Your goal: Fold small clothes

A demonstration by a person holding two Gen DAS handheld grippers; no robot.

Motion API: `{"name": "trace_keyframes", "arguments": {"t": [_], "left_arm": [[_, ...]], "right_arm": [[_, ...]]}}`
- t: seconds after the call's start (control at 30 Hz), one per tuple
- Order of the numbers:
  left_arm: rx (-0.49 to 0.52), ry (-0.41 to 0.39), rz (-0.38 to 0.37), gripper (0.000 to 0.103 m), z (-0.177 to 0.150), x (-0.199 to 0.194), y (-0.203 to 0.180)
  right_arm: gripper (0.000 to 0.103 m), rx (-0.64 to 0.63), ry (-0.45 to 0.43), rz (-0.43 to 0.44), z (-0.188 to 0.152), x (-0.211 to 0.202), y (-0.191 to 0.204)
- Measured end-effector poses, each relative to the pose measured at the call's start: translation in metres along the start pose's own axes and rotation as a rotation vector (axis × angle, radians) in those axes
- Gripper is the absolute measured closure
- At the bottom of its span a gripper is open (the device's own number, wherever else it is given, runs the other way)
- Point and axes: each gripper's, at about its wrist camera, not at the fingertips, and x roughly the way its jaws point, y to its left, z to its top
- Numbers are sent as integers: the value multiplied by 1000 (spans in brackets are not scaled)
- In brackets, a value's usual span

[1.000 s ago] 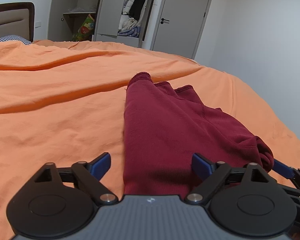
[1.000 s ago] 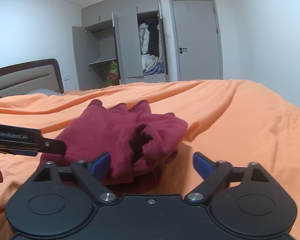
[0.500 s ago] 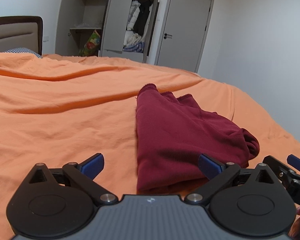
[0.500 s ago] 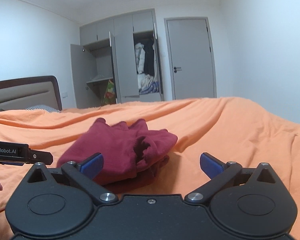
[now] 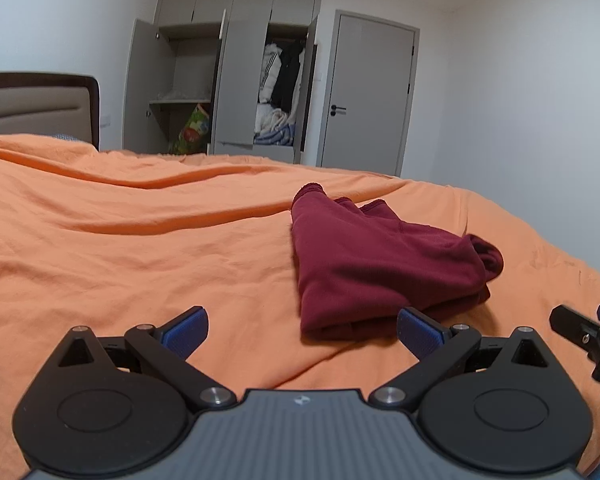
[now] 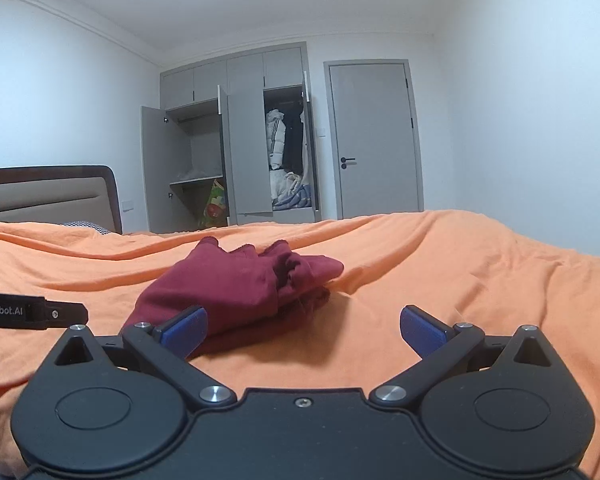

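Note:
A dark red garment [image 5: 380, 264] lies folded in a thick bundle on the orange bedspread [image 5: 120, 248], right of centre in the left wrist view. My left gripper [image 5: 302, 332] is open and empty, just short of the bundle's near edge. In the right wrist view the same dark red garment [image 6: 236, 284] lies ahead and to the left. My right gripper [image 6: 304, 332] is open with nothing between its blue pads [image 6: 422, 328], and its left pad overlaps the garment's near edge in the picture. The other gripper shows at each view's side edge.
The orange bedspread [image 6: 460, 280] covers the whole bed, with long creases on the left. A headboard [image 5: 32, 108] stands at the far left. Behind the bed is a grey wardrobe [image 5: 240, 80] with open doors and clothes inside, and a shut grey door [image 5: 368, 96].
Both grippers have pulled back and tilted up from the garment, which now lies farther away. Both stayed open. The garment has not changed shape.

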Motion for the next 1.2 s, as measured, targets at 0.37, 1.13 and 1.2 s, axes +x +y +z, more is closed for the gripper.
{"name": "trace_keyframes", "arguments": {"t": [0.37, 1.13, 1.2], "left_arm": [[-12, -9, 17, 0, -20, -11, 12], [-5, 13, 23, 0, -25, -8, 15], [-5, 14, 22, 0, -25, -8, 15]], "right_arm": [[1, -13, -6, 1, -15, -12, -1], [1, -16, 13, 14, -22, -8, -1], [1, -15, 13, 15, -23, -8, -1]]}}
